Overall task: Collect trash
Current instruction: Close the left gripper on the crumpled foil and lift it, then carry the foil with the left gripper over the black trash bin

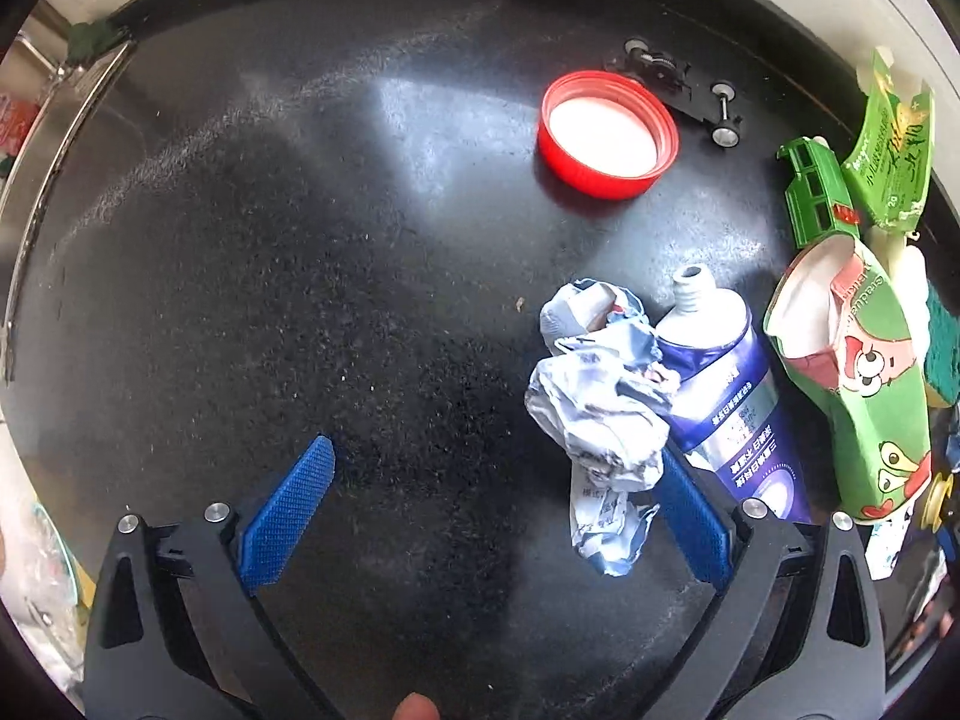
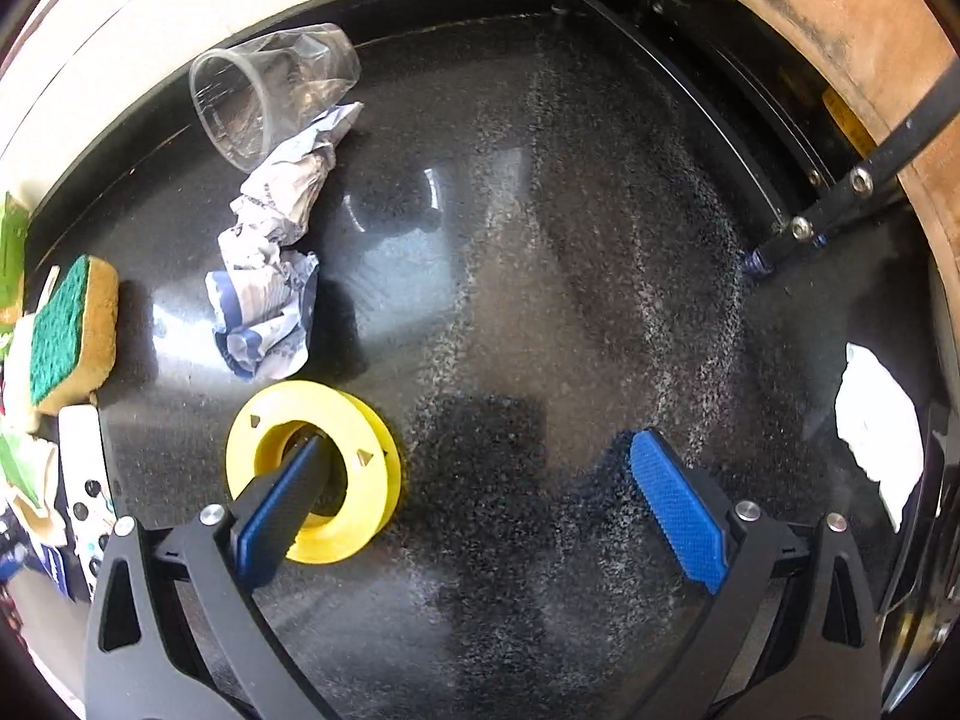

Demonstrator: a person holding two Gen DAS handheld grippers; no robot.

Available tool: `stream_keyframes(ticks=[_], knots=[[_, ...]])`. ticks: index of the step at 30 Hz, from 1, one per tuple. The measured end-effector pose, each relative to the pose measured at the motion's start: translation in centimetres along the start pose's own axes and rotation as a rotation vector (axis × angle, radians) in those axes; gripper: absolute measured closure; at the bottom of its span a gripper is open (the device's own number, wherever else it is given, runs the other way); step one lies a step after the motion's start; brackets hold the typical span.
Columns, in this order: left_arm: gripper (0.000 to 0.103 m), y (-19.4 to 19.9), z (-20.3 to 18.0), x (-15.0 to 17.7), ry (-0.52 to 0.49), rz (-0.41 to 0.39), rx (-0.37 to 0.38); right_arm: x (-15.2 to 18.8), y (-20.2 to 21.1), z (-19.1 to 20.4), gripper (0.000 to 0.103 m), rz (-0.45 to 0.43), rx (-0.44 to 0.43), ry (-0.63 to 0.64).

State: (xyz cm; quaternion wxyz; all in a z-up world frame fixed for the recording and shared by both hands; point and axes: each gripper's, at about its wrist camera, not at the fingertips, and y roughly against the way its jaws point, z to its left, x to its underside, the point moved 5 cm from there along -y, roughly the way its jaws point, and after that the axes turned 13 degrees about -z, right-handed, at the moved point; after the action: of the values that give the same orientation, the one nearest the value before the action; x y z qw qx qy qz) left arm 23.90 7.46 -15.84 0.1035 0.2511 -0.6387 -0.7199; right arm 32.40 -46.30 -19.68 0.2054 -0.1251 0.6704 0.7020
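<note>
In the left wrist view my left gripper [image 1: 498,462] is open and empty above the black counter [image 1: 300,300]. A crumpled paper wad [image 1: 600,402] lies just inside its right finger, next to a purple toothpaste tube [image 1: 732,396], a torn green carton [image 1: 858,384] and a red lid [image 1: 606,135]. In the right wrist view my right gripper [image 2: 480,456] is open and empty. Its left finger overlaps a yellow ring spool [image 2: 318,471]. A crumpled wrapper [image 2: 270,276] and a tipped clear plastic cup [image 2: 264,99] lie far left.
A green toy truck body [image 1: 819,192], its black wheel chassis [image 1: 684,87] and a green packet [image 1: 894,144] lie at the right. A steel sink edge [image 1: 36,180] is at the left. A sponge [image 2: 72,333], white tissue [image 2: 876,426] and a black rack leg [image 2: 804,228] show in the right wrist view.
</note>
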Motion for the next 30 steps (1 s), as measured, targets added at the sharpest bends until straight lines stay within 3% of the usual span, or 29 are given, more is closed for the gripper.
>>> stream_keyframes(ticks=[4, 5, 6, 7, 8, 9, 13, 17, 22, 23, 30], knots=[[0.008, 0.8, -1.0, -1.2, -0.055, -0.058, 0.010, 2.0, 1.0, 0.3, 0.005, -0.004, -0.012, 0.024], [0.025, 1.6, 0.3, 0.3, -0.062, -0.123, 0.006, 2.3, 1.2, 0.7, 0.008, -0.016, -0.024, 0.045], [0.061, 2.7, 0.6, 0.7, -0.075, -0.182, 0.003, 2.6, 1.6, 1.0, 0.020, -0.033, -0.039, 0.064], [0.083, 3.1, 0.3, 0.2, -0.090, -0.201, 0.006, 2.5, 2.3, 1.4, 0.032, -0.060, -0.059, 0.096], [0.081, 3.1, 0.0, 0.1, -0.077, -0.184, 0.028, 2.8, 2.8, 1.8, 0.077, -0.072, -0.067, 0.108], [0.082, 3.2, -0.1, -0.2, -0.038, -0.180, 0.068, 3.0, 3.2, 2.0, 0.086, -0.066, -0.068, 0.112], [0.082, 4.7, -0.4, -1.0, 0.021, -0.207, 0.118, 3.6, 4.1, 1.5, 0.087, -0.054, -0.121, 0.053], [0.082, 7.8, -0.3, -1.0, -0.003, -0.266, 0.105, 2.7, 7.2, 1.4, 0.087, -0.130, -0.124, 0.058], [0.082, 11.2, 2.5, 2.2, 0.033, -0.314, 0.073, 0.7, 9.5, 4.4, 0.087, -0.175, -0.174, 0.110], [0.082, 13.1, 4.3, 3.2, 0.041, -0.337, 0.056, 0.6, 9.9, 6.1, 0.087, -0.182, -0.198, 0.135], [0.082, 14.5, 12.4, 8.1, 0.176, -0.369, -0.016, 1.9, 12.3, 19.4, 0.087, -0.175, -0.402, 0.352]])
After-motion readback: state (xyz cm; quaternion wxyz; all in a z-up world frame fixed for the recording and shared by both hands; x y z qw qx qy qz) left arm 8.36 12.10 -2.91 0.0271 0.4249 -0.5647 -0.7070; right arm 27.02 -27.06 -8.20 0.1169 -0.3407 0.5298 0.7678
